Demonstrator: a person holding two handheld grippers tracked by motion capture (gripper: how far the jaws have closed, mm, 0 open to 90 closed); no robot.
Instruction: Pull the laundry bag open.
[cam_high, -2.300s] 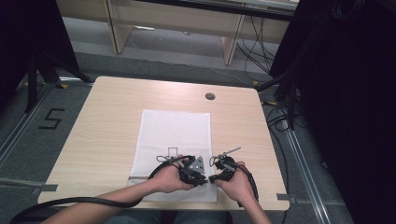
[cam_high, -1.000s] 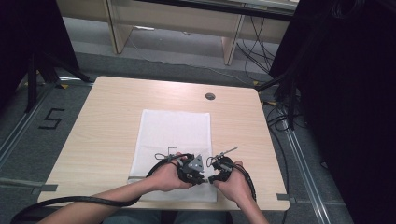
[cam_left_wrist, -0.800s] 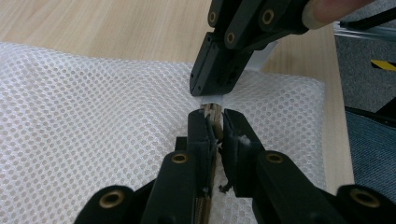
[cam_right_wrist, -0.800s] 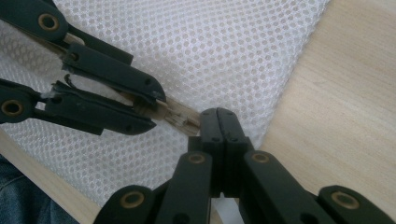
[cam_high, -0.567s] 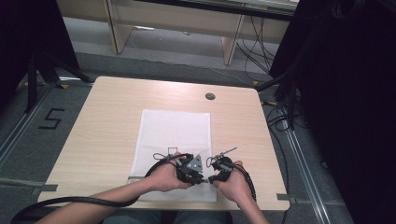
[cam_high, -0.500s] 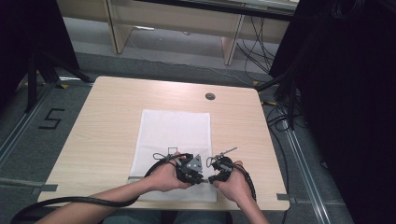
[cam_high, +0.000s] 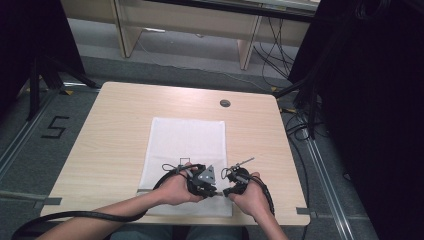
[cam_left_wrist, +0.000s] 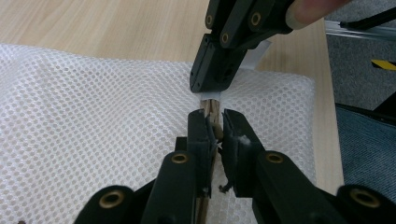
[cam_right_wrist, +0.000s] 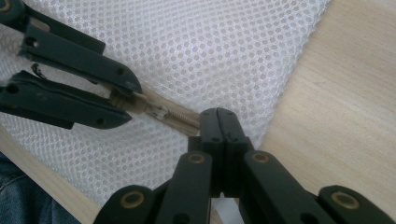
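While both hands worked at the near edge of the table (cam_high: 115, 130), the white mesh bag (cam_high: 187, 142) lay flat at its middle. The left gripper (cam_left_wrist: 214, 122) was clenched on the zip pull (cam_right_wrist: 159, 111), and the right gripper (cam_right_wrist: 218, 120) pinched the zip tape (cam_right_wrist: 183, 119) beside it. A clean slide probably needed the tape held taut and the pull drawn straight along the teeth.

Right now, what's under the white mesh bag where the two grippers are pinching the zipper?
Under the white mesh bag lies the wooden table, its grain showing through the mesh holes. The left gripper and right gripper clamp the beige zipper. Whether anything sits inside the bag can't be told.
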